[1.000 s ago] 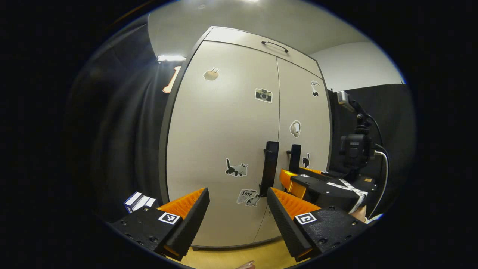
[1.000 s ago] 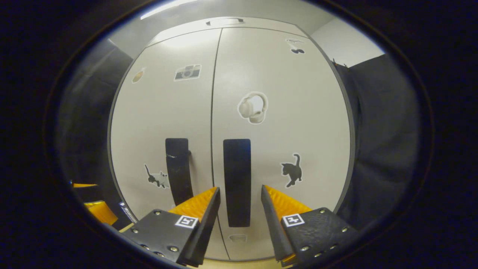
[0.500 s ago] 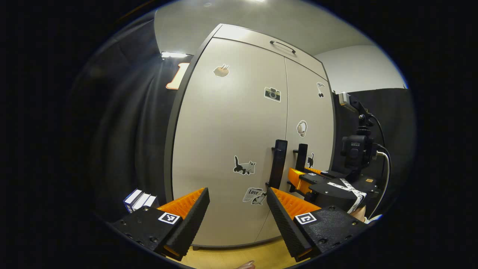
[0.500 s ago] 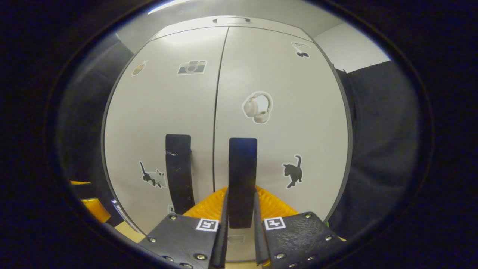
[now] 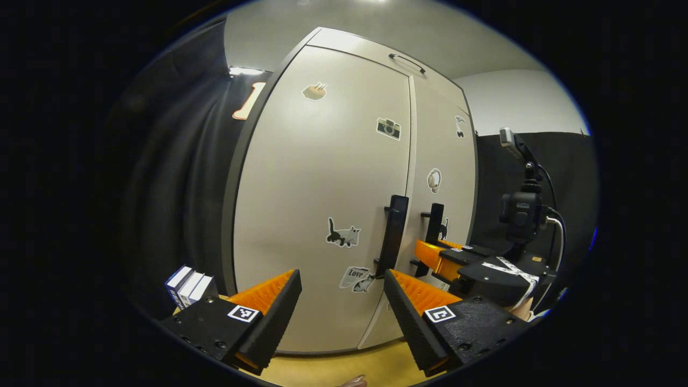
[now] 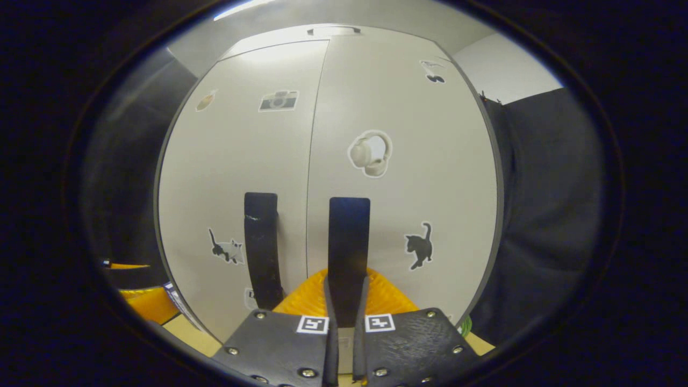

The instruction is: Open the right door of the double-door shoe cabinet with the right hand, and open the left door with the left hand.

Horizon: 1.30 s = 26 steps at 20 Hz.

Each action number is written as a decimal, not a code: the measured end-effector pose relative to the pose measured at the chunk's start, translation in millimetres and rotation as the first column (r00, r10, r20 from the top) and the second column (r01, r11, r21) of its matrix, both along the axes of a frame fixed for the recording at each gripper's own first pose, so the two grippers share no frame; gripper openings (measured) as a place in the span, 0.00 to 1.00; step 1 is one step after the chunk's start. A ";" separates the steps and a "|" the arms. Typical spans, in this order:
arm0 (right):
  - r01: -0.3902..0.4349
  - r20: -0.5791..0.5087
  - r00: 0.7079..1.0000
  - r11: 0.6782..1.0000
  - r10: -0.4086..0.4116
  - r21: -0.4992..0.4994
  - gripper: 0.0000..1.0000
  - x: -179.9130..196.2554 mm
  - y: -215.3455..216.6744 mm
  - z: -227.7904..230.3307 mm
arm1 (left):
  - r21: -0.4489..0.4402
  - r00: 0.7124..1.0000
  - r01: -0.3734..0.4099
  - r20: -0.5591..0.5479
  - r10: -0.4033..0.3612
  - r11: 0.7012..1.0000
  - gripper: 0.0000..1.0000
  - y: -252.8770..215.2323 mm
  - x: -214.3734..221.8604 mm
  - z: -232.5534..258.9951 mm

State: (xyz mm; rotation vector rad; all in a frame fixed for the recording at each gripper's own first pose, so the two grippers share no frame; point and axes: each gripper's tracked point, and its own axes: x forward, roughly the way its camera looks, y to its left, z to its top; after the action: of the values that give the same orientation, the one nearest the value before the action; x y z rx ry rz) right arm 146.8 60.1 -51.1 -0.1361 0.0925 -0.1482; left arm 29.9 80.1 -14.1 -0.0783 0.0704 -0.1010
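Observation:
The pale double-door shoe cabinet fills both views, its left door (image 5: 317, 177) and right door (image 6: 424, 177) dotted with stickers. Each door has a dark vertical handle beside the centre seam. My right gripper (image 6: 344, 287) is shut on the lower part of the right handle (image 6: 349, 236), with a finger on each side. From the left gripper view, the right gripper (image 5: 430, 252) holds that right handle (image 5: 434, 220). My left gripper (image 5: 341, 293) is open and holds nothing, short of the left handle (image 5: 392, 231), which lies ahead near its right finger. The left handle (image 6: 262, 244) is free.
A few upright books or boxes (image 5: 185, 285) stand on the wooden floor (image 5: 333, 365) at the cabinet's left foot. A camera on a stand (image 5: 520, 209) rises at the right. A top drawer handle (image 5: 407, 62) sits above the doors. Black cloth hangs on both sides.
My right gripper has gone from open around the right handle to shut on it. The left gripper stays open and has shifted only slightly before the left door.

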 end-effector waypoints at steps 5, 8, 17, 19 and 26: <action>-0.055 -0.015 0.998 0.999 0.055 0.003 0.10 -41.4 -10.3 6.5 | 0.018 0.999 0.011 0.030 -0.011 1.000 0.95 -30.6 -10.1 10.6; -0.098 -0.022 0.995 0.995 0.098 -0.009 0.11 -68.6 -21.8 12.4 | 0.028 0.999 0.001 0.041 -0.002 1.000 0.95 -57.2 -20.6 14.4; -0.250 -0.051 0.967 0.968 0.250 0.011 0.11 -109.2 -49.9 19.2 | 0.012 0.992 -0.121 0.025 0.120 0.993 0.95 -124.0 -57.2 3.3; -0.274 -0.052 0.960 0.962 0.274 0.008 0.10 -118.3 -60.3 23.4 | -0.005 0.988 -0.151 0.032 0.151 0.989 0.95 -133.5 -64.2 2.7; -0.319 -0.063 0.945 0.948 0.320 0.017 0.10 -138.0 -89.9 29.4 | -0.009 0.982 -0.187 0.032 0.187 0.982 0.96 -169.4 -73.5 -2.3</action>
State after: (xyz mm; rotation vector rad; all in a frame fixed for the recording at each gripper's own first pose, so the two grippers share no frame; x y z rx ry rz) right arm 8.8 -29.8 -21.7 -0.1471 0.1346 0.1812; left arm -43.6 -89.2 -16.3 -0.0885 0.0301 0.0853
